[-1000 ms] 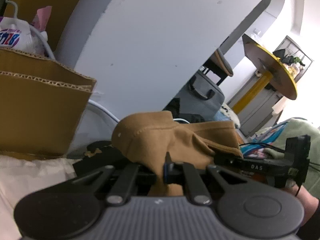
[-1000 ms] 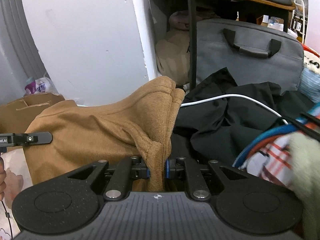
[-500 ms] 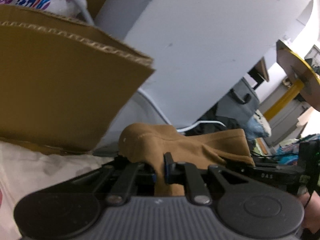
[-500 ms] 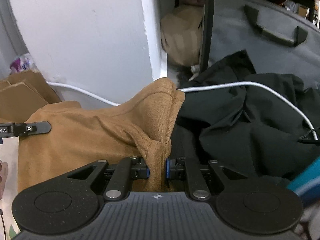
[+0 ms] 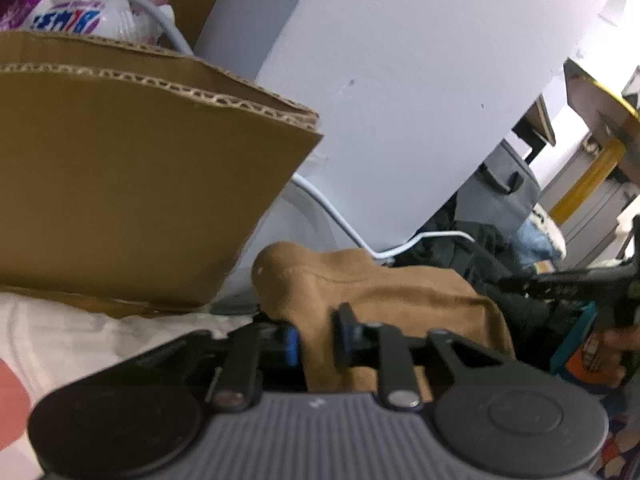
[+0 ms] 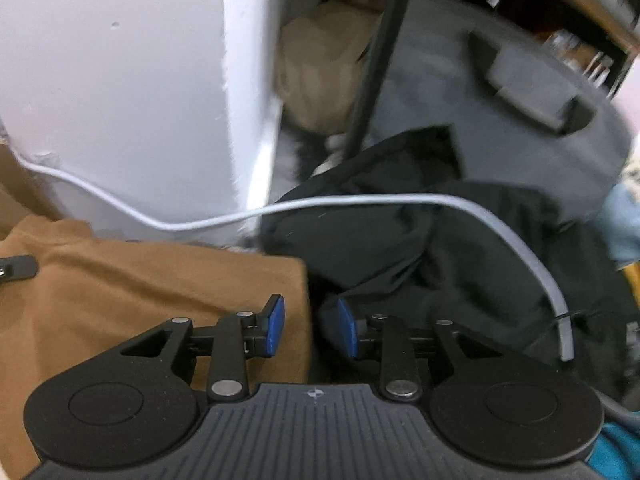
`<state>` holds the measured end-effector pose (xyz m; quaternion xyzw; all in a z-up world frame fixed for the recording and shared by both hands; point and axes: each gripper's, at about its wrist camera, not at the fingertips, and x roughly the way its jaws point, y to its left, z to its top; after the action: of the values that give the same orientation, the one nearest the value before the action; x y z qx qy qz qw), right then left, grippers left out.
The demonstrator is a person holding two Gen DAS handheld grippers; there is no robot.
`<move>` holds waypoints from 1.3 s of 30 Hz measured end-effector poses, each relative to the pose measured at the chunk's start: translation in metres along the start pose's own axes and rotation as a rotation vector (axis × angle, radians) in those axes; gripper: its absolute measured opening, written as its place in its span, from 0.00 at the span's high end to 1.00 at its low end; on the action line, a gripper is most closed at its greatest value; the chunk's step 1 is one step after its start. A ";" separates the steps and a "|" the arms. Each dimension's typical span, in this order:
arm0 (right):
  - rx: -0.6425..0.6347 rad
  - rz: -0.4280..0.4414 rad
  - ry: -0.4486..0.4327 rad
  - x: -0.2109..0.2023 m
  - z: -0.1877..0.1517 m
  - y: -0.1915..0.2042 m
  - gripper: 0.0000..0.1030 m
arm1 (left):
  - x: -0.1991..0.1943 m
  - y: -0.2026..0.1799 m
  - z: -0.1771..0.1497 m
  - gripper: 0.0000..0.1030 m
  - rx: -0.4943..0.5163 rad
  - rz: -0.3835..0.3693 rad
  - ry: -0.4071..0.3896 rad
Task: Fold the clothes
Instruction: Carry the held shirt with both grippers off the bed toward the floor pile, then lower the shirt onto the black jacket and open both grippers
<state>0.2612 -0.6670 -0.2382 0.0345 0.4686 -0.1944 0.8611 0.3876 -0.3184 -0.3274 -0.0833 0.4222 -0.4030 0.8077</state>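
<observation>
While both tools [image 5: 316, 340] [image 6: 308, 330] open — brown garment [image 5: 400, 296] down.

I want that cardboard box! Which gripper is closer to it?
Left. The left gripper sits beside the cardboard box; the right gripper is farther, by the black clothes.

Garment [image 5: 400, 292]: tan-brown, plain. Clothing heap [image 6: 420, 240]: black, plain. Cable [image 6: 360, 200]: white. Cardboard box [image 5: 140, 184]: brown, corrugated edge pale. Bag [image 6: 500, 92]: grey. Wall panel [image 5: 400, 80]: white. Hand-held gripper pads [image 6: 276, 326]: blue, on black bodies. Cloth beneath the box [image 5: 80, 328]: cream is noted.
</observation>
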 end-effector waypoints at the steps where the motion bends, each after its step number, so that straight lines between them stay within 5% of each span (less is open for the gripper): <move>1: 0.005 -0.001 -0.010 -0.005 0.000 0.000 0.66 | -0.002 0.001 -0.001 0.60 0.004 0.006 0.000; 3: 0.025 0.033 -0.026 -0.013 -0.003 0.000 0.66 | -0.009 0.004 -0.003 0.47 0.006 0.020 -0.008; 5: 0.024 0.062 -0.042 -0.020 -0.008 0.004 0.66 | -0.017 0.008 -0.004 0.45 0.013 0.032 -0.028; 8: -0.014 0.098 -0.054 -0.025 -0.022 0.015 0.76 | -0.027 0.009 -0.004 0.48 0.016 0.026 -0.047; 17: -0.017 0.085 -0.021 0.003 -0.052 0.024 0.85 | -0.040 -0.020 -0.016 0.67 0.078 -0.049 -0.054; 24: -0.012 0.060 -0.045 0.027 -0.047 0.017 0.89 | -0.040 -0.039 -0.040 0.68 0.140 -0.035 -0.006; 39: -0.035 0.120 -0.129 -0.029 -0.069 0.031 0.88 | -0.044 -0.070 -0.060 0.68 0.148 0.025 0.009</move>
<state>0.2035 -0.6134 -0.2568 0.0348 0.4124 -0.1362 0.9001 0.2882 -0.3208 -0.3050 -0.0163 0.3959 -0.4235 0.8147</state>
